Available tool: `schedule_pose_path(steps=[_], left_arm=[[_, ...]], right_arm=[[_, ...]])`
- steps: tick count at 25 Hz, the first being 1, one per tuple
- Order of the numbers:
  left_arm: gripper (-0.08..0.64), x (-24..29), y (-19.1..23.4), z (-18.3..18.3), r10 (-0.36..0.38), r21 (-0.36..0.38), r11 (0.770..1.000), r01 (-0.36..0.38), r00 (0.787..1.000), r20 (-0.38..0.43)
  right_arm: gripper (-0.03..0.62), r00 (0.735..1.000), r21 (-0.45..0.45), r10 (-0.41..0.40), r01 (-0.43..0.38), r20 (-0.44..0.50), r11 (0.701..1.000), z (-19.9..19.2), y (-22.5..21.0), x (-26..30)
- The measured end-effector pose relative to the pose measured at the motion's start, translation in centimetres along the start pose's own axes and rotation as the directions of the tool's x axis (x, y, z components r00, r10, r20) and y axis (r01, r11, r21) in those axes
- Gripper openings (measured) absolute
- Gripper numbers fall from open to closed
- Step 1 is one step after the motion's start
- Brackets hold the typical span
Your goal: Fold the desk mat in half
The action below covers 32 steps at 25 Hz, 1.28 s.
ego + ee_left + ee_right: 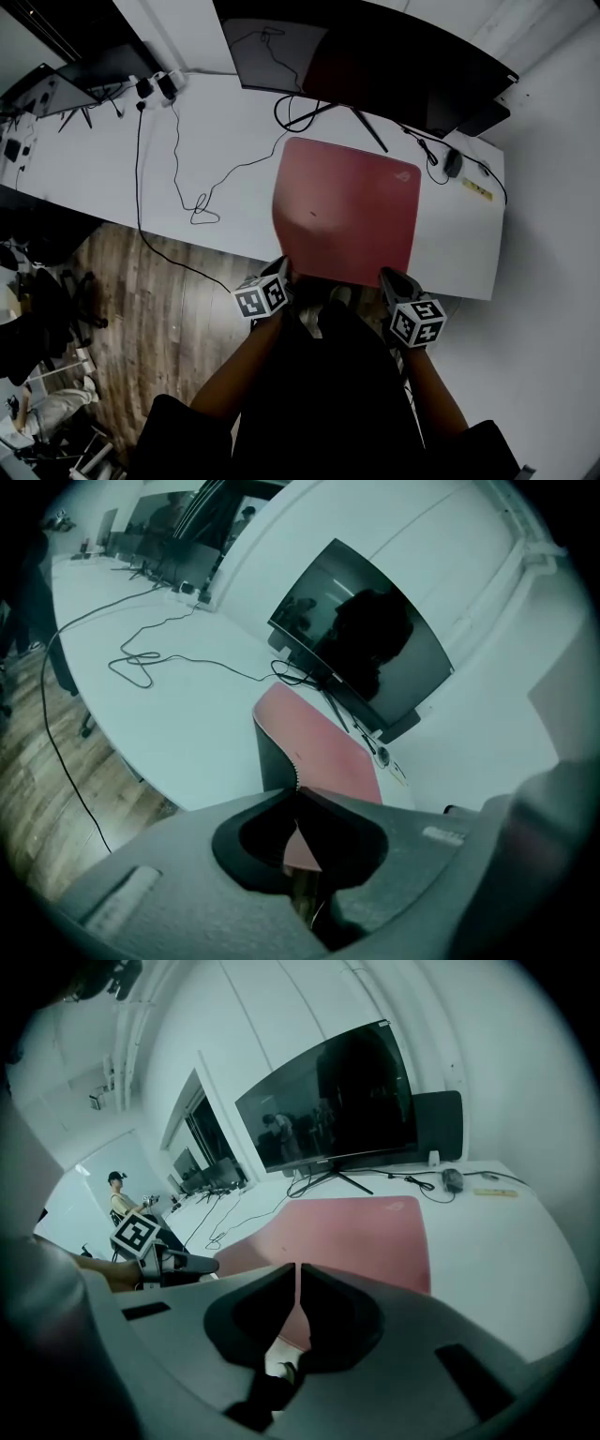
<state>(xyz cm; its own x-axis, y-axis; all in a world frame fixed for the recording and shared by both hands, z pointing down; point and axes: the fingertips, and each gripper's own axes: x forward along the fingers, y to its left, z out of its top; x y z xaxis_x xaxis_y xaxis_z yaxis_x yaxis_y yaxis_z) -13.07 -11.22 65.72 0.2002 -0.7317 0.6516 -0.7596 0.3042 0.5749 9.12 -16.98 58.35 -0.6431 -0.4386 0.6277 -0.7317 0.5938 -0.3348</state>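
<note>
The near edge of the red desk mat (347, 211) is held at both near corners. The left gripper (281, 274) is clamped tight on the left corner, which is raised so that the mat's dark underside is shown. The right gripper (387, 277) is pinched narrowly on the right corner. Farther on, the mat is laid flat on the white desk (225, 117). A faint logo is printed at its far right corner (too small to be read). Beyond, a mouse (453, 162) and a yellow strip (476, 189) with illegible print are seen, then a dark monitor (375, 66).
</note>
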Motion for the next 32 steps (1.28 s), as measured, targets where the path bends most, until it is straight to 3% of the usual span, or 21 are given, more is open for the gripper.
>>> schedule_pose_path(steps=[9, 19, 32], left_arm=[[0.029, 1.0, -4.3, 0.5, 0.000, 0.076, 0.997, -0.001, 1.000, 0.008], [0.029, 1.3, -9.1, 0.5, -0.018, 0.150, 0.989, 0.018, 1.000, -0.007], [0.029, 3.1, -14.9, -1.8, -0.061, 0.276, 0.959, 0.067, 0.998, -0.033]], right_arm=[[0.003, 1.000, 0.094, 0.007, -0.007, -0.006, 0.996, -1.5, -4.7, -0.3], [0.002, 0.999, 0.131, -0.024, 0.021, 0.021, 0.991, -1.4, -8.3, -1.4], [0.000, 0.998, 0.180, -0.022, 0.011, 0.055, 0.984, -1.8, -12.0, -3.0]])
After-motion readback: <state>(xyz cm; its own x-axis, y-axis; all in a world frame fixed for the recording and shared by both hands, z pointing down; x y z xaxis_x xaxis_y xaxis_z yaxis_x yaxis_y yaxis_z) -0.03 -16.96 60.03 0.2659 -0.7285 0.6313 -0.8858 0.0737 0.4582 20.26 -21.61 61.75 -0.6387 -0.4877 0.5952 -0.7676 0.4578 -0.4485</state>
